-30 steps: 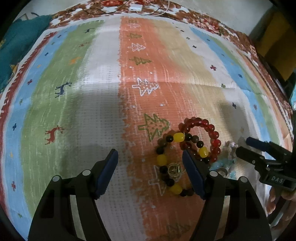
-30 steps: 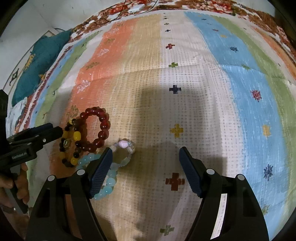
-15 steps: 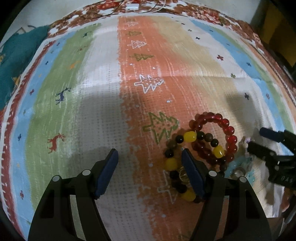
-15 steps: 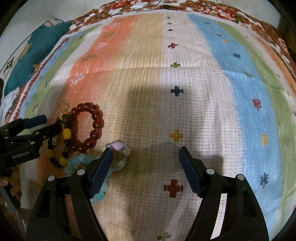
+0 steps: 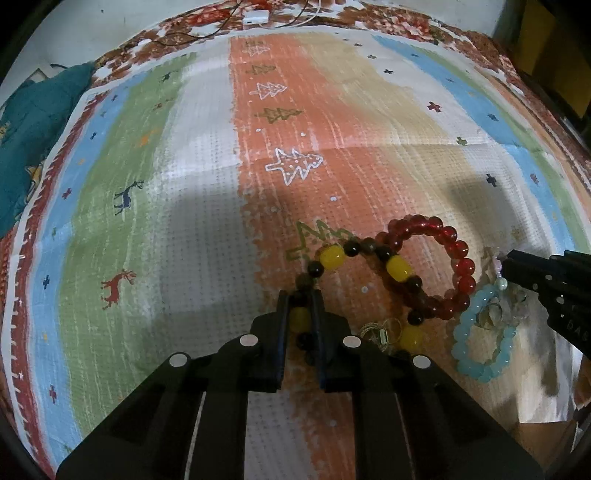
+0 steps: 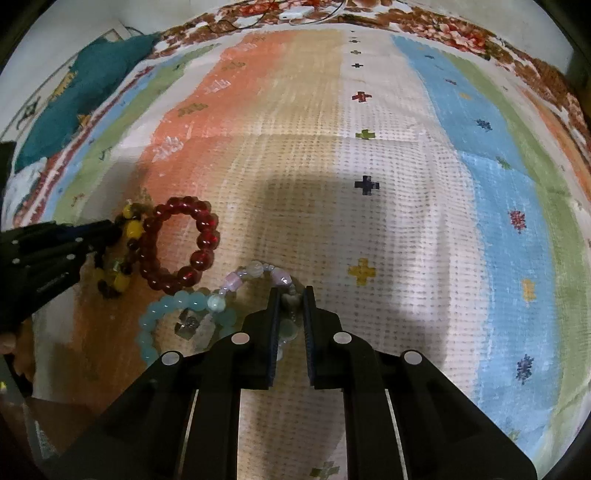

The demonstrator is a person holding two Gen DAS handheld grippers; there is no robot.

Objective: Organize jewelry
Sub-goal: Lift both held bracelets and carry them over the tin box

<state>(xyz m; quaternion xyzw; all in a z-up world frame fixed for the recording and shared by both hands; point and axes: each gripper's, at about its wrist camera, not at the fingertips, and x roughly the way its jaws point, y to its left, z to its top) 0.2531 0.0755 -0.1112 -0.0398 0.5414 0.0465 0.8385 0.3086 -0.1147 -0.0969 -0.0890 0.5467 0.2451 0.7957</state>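
Observation:
Several bead bracelets lie bunched on a striped cloth. My left gripper (image 5: pixel 300 300) is shut on the yellow-and-dark bead bracelet (image 5: pixel 397 267), pinching a yellow bead at its left side. It overlaps the red bead bracelet (image 5: pixel 447 254). My right gripper (image 6: pixel 290 297) is shut on the pale pink-and-clear bead bracelet (image 6: pixel 255 271), gripping a grey bead. A light blue bead bracelet (image 6: pixel 177 306) lies beside it, with a small ring (image 6: pixel 188 322) inside. The red bracelet (image 6: pixel 201 236) also shows in the right wrist view, and the left gripper (image 6: pixel 107 230) at the left edge.
A small gold ring or charm (image 5: pixel 380 330) lies by the yellow-and-dark bracelet. A teal cushion (image 5: pixel 33 122) sits at the cloth's far left. A white charger with cables (image 5: pixel 256 16) lies at the far edge. The table's near edge (image 5: pixel 543 435) shows at lower right.
Both grippers have moved forward and closed: the left onto the yellow-and-dark bracelet, the right onto the pale pink-and-clear bracelet. Before, both were open.

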